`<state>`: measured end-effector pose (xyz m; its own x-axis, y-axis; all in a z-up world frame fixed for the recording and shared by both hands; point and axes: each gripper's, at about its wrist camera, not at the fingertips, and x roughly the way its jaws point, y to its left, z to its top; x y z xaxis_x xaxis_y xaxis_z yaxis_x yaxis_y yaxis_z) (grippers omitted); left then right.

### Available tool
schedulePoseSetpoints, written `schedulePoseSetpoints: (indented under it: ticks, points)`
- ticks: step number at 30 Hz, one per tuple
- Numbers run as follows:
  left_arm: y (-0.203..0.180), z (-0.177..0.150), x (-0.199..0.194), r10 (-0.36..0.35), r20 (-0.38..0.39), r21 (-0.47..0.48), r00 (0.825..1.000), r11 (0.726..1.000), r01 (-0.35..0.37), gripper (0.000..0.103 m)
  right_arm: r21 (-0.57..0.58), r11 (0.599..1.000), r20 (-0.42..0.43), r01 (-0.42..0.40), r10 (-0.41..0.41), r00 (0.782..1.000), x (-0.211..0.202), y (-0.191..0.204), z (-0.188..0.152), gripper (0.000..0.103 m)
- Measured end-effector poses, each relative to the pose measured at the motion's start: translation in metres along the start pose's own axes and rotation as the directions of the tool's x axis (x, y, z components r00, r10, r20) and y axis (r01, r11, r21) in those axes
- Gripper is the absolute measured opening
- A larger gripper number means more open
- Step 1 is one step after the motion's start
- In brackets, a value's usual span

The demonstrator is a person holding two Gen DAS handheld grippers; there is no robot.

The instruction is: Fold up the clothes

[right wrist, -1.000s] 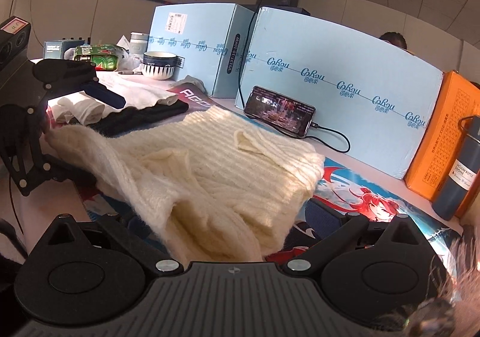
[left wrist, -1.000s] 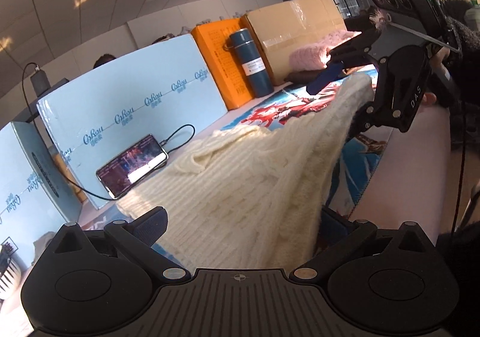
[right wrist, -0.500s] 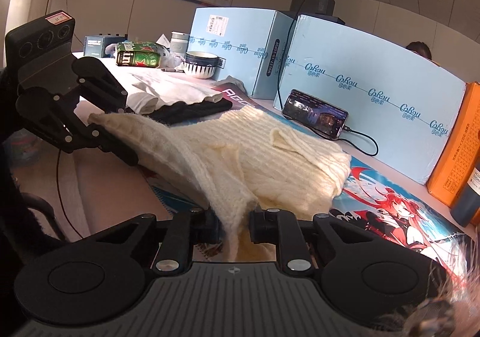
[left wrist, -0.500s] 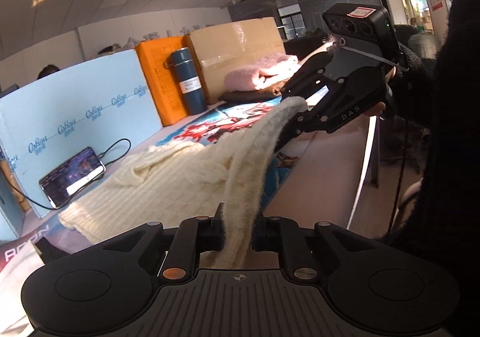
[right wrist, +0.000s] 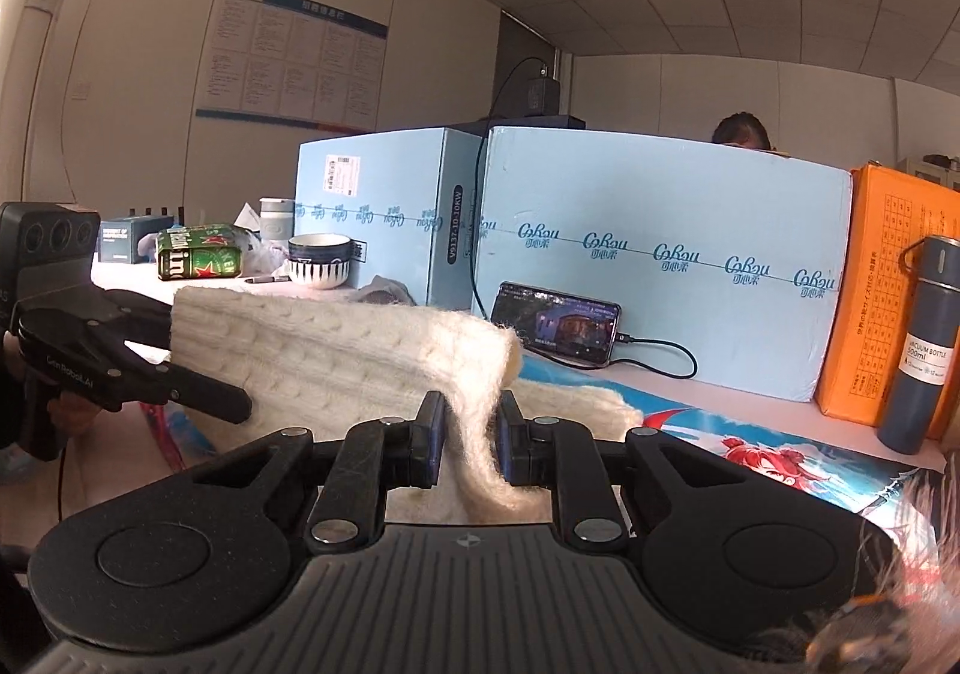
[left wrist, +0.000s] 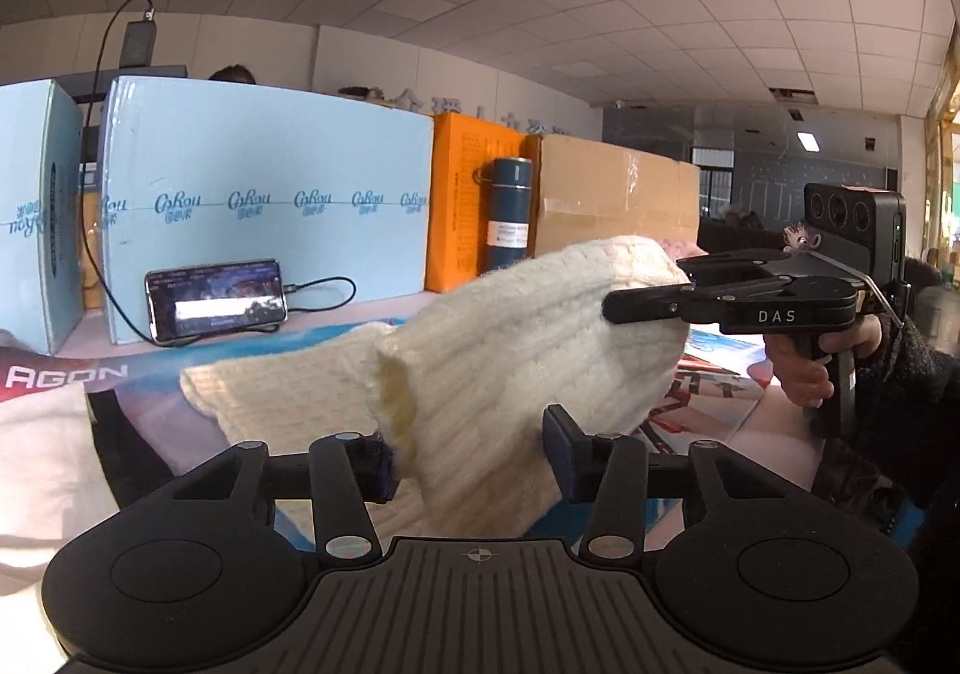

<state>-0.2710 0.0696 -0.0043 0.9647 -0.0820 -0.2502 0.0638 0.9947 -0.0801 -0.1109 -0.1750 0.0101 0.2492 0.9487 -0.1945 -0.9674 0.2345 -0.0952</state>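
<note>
Cream knit sweater (right wrist: 336,350) lifted, right gripper (right wrist: 471,449) jaws pinching it, left gripper (left wrist: 468,470) jaws parted.

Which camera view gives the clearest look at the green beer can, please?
The right wrist view: the green beer can lies on its side on the far table, beside the striped bowl, unobstructed. The left wrist view does not show it at all; it faces the blue boxes and the raised cream sweater.

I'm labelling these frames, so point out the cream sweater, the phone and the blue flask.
cream sweater (left wrist: 510,362): left wrist view, lifted knit panel.
phone (right wrist: 555,323): right wrist view, its screen.
blue flask (left wrist: 507,212): left wrist view, its body.
</note>
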Motion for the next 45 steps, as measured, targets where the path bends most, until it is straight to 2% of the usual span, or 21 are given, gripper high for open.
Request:
schedulePoseSetpoints:
  ticks: [1,5,8,9,10,14,18,19,21,22,23,27,31,32,33,35,38,40,41,43,45]
  points:
    - [0.003,0.006,0.002,0.019,0.017,-0.001,1.000,1.000,-0.019,0.023,-0.010,1.000,0.014,0.012,-0.012,1.000,0.003,-0.001,0.005,0.016]
    - [0.013,0.037,0.012,0.103,0.094,-0.008,0.990,0.995,-0.102,0.023,-0.004,0.998,0.079,0.068,-0.067,0.995,0.022,-0.010,0.027,0.016]
    - [0.026,0.062,0.031,0.158,0.108,-0.040,0.982,0.987,-0.154,0.023,0.030,0.992,0.085,0.119,-0.121,0.989,0.046,-0.022,0.043,0.016]
    - [0.032,0.068,0.040,0.171,0.098,-0.049,0.980,0.985,-0.167,0.022,0.042,0.990,0.081,0.138,-0.141,0.987,0.056,-0.026,0.048,0.016]
    - [0.038,0.073,0.049,0.183,0.085,-0.059,0.979,0.982,-0.178,0.015,0.050,0.986,0.071,0.159,-0.162,0.984,0.067,-0.031,0.051,0.016]
    - [0.067,0.087,0.086,0.235,0.023,-0.110,0.972,0.967,-0.231,0.013,0.109,0.972,0.016,0.210,-0.213,0.977,0.107,-0.055,0.055,0.015]
    - [0.102,0.071,0.122,0.264,-0.109,-0.211,0.958,0.936,-0.282,0.012,0.192,0.953,-0.048,0.235,-0.230,0.972,0.144,-0.079,0.050,0.015]
    - [0.104,0.066,0.127,0.273,-0.139,-0.209,0.952,0.932,-0.297,0.013,0.223,0.948,-0.054,0.229,-0.223,0.973,0.147,-0.082,0.045,0.016]
    - [0.108,0.057,0.135,0.291,-0.195,-0.196,0.936,0.924,-0.328,0.013,0.254,0.937,-0.054,0.240,-0.234,0.971,0.146,-0.083,0.038,0.030]
    - [0.109,0.056,0.134,0.302,-0.196,-0.197,0.933,0.920,-0.339,0.013,0.262,0.932,-0.052,0.250,-0.245,0.968,0.145,-0.082,0.036,0.038]
    - [0.109,0.056,0.132,0.312,-0.194,-0.199,0.930,0.916,-0.348,0.013,0.274,0.929,-0.054,0.250,-0.245,0.968,0.144,-0.082,0.033,0.039]
    - [0.113,0.059,0.127,0.363,-0.180,-0.190,0.914,0.899,-0.395,0.013,0.362,0.919,-0.095,0.157,-0.131,0.987,0.146,-0.082,0.030,0.049]
    - [0.122,0.054,0.143,0.367,-0.259,-0.182,0.893,0.890,-0.419,0.014,0.449,0.891,-0.125,0.067,-0.012,0.992,0.147,-0.081,0.026,0.051]
    - [0.122,0.054,0.142,0.367,-0.253,-0.189,0.895,0.888,-0.418,0.014,0.471,0.881,-0.130,0.046,0.018,0.991,0.147,-0.081,0.025,0.053]
    - [0.121,0.055,0.138,0.373,-0.235,-0.193,0.898,0.887,-0.419,0.017,0.492,0.870,-0.145,0.031,0.047,0.988,0.149,-0.081,0.023,0.054]
    - [0.117,0.057,0.132,0.381,-0.205,-0.194,0.901,0.887,-0.419,0.020,0.524,0.851,-0.213,0.035,0.091,0.973,0.161,-0.076,0.016,0.063]
    - [0.114,0.058,0.127,0.384,-0.188,-0.191,0.904,0.888,-0.417,0.028,0.502,0.862,-0.261,0.076,0.066,0.963,0.169,-0.068,0.011,0.063]
    - [0.114,0.058,0.125,0.385,-0.186,-0.199,0.904,0.886,-0.418,0.050,0.523,0.848,-0.258,0.090,0.057,0.964,0.167,-0.068,0.010,0.063]
    - [0.114,0.059,0.123,0.392,-0.183,-0.205,0.902,0.882,-0.425,0.058,0.527,0.845,-0.244,0.091,0.048,0.969,0.163,-0.068,0.011,0.063]
    - [0.115,0.060,0.120,0.419,-0.177,-0.216,0.891,0.866,-0.450,0.078,0.535,0.840,-0.216,0.092,0.031,0.976,0.157,-0.068,0.011,0.063]
    - [0.118,0.059,0.120,0.439,-0.187,-0.222,0.879,0.853,-0.473,0.083,0.543,0.835,-0.188,0.093,0.013,0.982,0.151,-0.068,0.012,0.063]
